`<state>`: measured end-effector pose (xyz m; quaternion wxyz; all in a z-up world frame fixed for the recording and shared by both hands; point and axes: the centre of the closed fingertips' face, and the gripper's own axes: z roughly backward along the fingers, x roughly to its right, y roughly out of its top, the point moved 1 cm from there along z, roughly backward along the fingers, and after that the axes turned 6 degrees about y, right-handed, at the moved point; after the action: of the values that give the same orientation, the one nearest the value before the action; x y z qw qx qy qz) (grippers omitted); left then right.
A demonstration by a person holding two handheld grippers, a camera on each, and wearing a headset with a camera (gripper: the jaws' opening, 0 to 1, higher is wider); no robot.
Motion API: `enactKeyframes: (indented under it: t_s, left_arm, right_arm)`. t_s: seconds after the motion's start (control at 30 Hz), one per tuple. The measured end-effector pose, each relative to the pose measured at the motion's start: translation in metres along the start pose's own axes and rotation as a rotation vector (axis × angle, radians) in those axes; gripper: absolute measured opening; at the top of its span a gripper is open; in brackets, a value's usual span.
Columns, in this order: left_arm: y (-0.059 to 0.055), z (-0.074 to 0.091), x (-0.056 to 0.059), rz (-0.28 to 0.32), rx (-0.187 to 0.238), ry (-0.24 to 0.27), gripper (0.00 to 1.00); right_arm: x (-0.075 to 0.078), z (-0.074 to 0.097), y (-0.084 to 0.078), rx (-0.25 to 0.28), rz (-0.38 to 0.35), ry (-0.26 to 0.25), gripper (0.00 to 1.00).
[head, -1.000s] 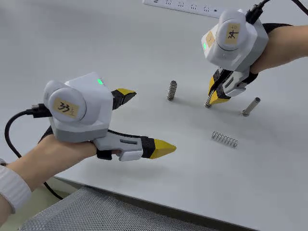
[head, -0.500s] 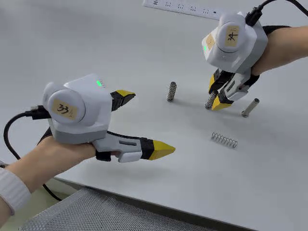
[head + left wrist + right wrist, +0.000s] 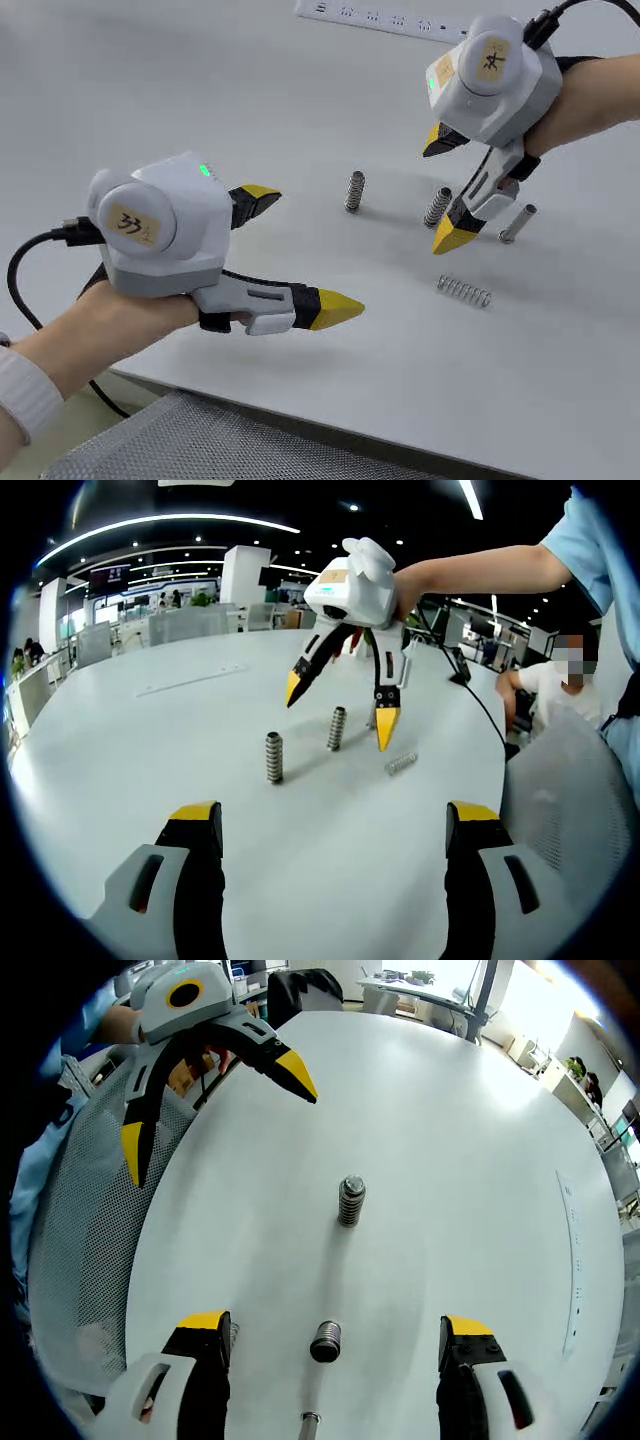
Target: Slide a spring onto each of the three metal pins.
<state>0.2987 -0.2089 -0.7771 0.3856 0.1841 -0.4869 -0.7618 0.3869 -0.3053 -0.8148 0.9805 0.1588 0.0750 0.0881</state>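
The left gripper (image 3: pixel 300 250) hovers low over the near edge of the white table (image 3: pixel 250 90), with its jaws spread wide and nothing between them. In the left gripper view its two yellow tips (image 3: pixel 332 815) stand far apart at the bottom.

The right gripper (image 3: pixel 441 192) hangs above the far right part of the table. Its jaws are also wide open and hold nothing, and one tip points down just beside the second spring (image 3: pixel 437 207). This spring sits upright on its pin; in the right gripper view it is seen from above, between the open jaws (image 3: pixel 326 1341).

The first spring (image 3: pixel 355 190) stands on its own pin to the left, apart from both grippers. A bare pin (image 3: pixel 518 223) is on the right of the right gripper, near its lower jaw. A loose spring (image 3: pixel 463 291) lies flat on the table in front of the bare pin, touching neither gripper.

A white power strip (image 3: pixel 385 17) lies at the far edge of the table
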Motion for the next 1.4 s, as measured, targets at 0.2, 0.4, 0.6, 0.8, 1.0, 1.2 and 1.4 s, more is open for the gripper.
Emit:
enactKeyframes:
  t_s: [0.2, 0.4, 0.6, 0.8, 1.0, 1.2, 1.4]
  left_arm:
    - [0.002, 0.0, 0.001, -0.007, -0.001, -0.003, 0.91]
    - [0.007, 0.001, 0.002, -0.007, 0.006, -0.003, 0.91]
    - [0.013, 0.002, 0.005, -0.022, 0.007, -0.006, 0.92]
    - [0.017, 0.003, 0.005, -0.036, 0.011, -0.006, 0.92]
    - [0.021, 0.005, 0.008, -0.051, 0.008, -0.011, 0.91]
    - [0.023, 0.005, 0.011, -0.064, 0.007, -0.017, 0.91]
    - [0.029, 0.004, 0.016, -0.075, 0.014, -0.023, 0.91]
  right_arm:
    - [0.0, 0.002, -0.001, 0.027, -0.015, -0.018, 0.96]
    - [-0.003, 0.006, -0.003, 0.054, -0.026, -0.04, 0.96]
    - [-0.003, 0.014, -0.005, 0.079, -0.039, -0.068, 0.95]
    - [-0.01, 0.027, -0.006, 0.123, -0.059, -0.104, 0.94]
    - [-0.016, 0.036, -0.016, 0.145, -0.074, -0.135, 0.94]
    - [-0.022, 0.049, -0.028, 0.199, -0.1, -0.177, 0.94]
    - [-0.027, 0.055, -0.043, 0.269, -0.162, -0.188, 0.95]
